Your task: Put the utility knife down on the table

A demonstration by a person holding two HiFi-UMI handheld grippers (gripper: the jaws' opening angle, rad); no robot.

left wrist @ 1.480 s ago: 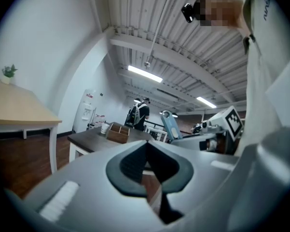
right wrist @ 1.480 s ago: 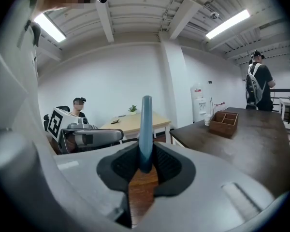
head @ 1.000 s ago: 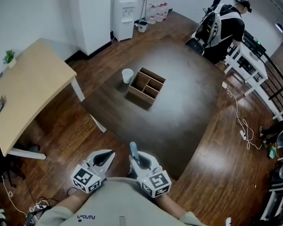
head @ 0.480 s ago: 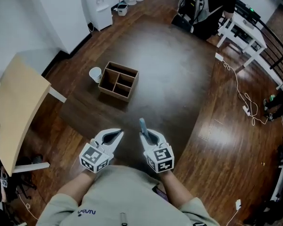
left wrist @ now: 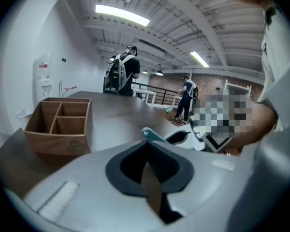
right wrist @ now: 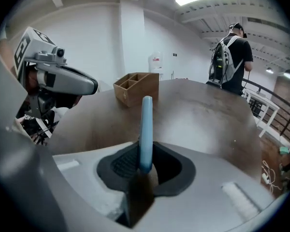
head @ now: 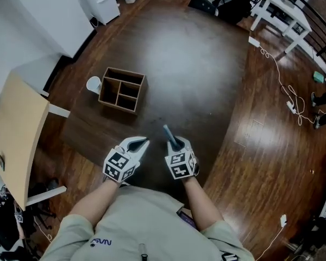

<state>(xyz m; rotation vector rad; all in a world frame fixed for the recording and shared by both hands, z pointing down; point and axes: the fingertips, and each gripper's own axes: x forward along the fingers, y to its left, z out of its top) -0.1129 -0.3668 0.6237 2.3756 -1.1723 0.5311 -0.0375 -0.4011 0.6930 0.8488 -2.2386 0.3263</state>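
A slim blue utility knife [head: 168,133] sticks up and forward out of my right gripper [head: 174,141], which is shut on its lower end. In the right gripper view the knife [right wrist: 146,129] stands upright between the black pads of the right gripper [right wrist: 144,166], over the dark round table [head: 195,64]. My left gripper [head: 140,142] hovers just left of it, shut with nothing in it. From the left gripper view, past the left gripper [left wrist: 147,161], the knife's tip [left wrist: 151,134] shows to the right.
A wooden compartment box [head: 122,88] stands on the table ahead to the left, with a white cup [head: 93,84] beside it. A light wooden table [head: 13,140] is at the left. A person [right wrist: 230,62] stands beyond the table, near white furniture [head: 277,10] and floor cables [head: 293,102].
Both grippers have moved forward and down, out over the near edge of the dark table. The knife has stayed in the right gripper, and the box now lies closer.
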